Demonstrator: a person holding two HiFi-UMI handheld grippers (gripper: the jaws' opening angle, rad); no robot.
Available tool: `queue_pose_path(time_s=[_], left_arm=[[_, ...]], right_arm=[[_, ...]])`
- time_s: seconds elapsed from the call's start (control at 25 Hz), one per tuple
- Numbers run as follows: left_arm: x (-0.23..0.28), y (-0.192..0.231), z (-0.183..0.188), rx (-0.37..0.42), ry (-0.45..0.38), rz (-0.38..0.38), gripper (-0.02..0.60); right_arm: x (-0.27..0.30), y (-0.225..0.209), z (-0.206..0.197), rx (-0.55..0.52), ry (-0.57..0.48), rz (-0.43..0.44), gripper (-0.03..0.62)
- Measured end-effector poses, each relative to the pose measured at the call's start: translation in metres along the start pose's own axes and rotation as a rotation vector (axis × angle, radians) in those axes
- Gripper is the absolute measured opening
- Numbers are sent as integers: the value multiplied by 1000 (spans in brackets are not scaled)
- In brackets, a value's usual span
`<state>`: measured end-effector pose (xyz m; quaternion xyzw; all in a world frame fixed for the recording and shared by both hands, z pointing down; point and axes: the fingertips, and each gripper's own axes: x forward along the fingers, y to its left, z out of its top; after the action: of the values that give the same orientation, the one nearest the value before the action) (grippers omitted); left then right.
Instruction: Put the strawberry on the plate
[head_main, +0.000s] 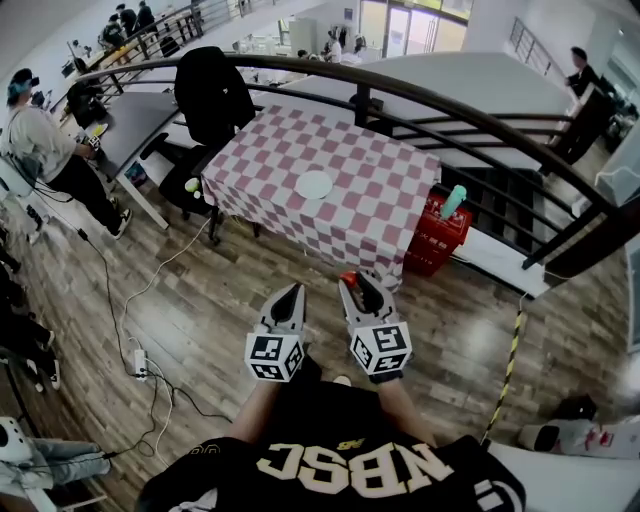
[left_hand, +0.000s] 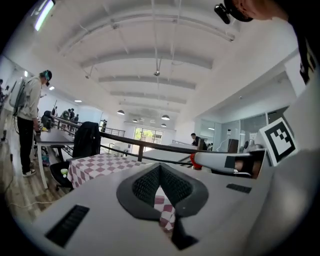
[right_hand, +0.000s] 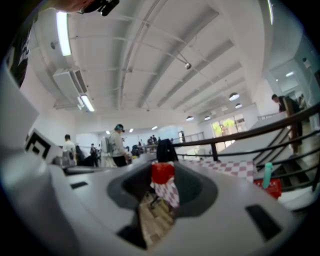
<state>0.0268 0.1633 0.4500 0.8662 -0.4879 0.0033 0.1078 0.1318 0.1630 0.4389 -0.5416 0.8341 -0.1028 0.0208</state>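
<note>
dark wood-plank floor (head_main: 200, 310), table in red-and-white checked cloth (head_main: 380, 190) dead ahead, black office chair (head_main: 212, 95) at its far corner, curved black metal railing (head_main: 400, 97) behind, red plastic crate (head_main: 432, 238) beside it, white beamed ceiling (left_hand: 155, 55), strip light (right_hand: 62, 32) glowing

Both grippers are out in front of the body, side by side and near each other at about the same height, pointing forward. The left gripper (head_main: 294, 293) has its jaws pressed together to a point, with nothing between them. Just beside it, the right gripper (head_main: 358, 283) has its jaws clamped on the strawberry (right_hand: 162, 173), red showing at the tip. Behind each marker cube (head_main: 274, 356), bare forearms (head_main: 262, 408) run back toward the dark-shirted torso (head_main: 345, 470), tucked in close together.
</note>
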Motion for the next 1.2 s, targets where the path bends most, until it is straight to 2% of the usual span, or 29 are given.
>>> queue_pose_path(time_s=[0.24,0.36,0.52,0.72,0.92,1.2], left_arm=[[38,12,1,92,13,-10,8],[70,30,-15,61,37,-30,8],[119,75,-19,85,48,-35,8],[194,137,12,126,21,-52,8],[247,178,27,119,33,-128,8],[285,212,10,80,102,-192,8]], right_arm=[[30,-20,-9,14,32,-15,144],[56,-47,-31,42,86,-84,144],[113,-76,-37,35,121,-137,144],[201,-93,-19,-71,146,-139,144],[268,-113,-17,-94,178,-174,144],[317,-123,-31,-117,243,-196,144]])
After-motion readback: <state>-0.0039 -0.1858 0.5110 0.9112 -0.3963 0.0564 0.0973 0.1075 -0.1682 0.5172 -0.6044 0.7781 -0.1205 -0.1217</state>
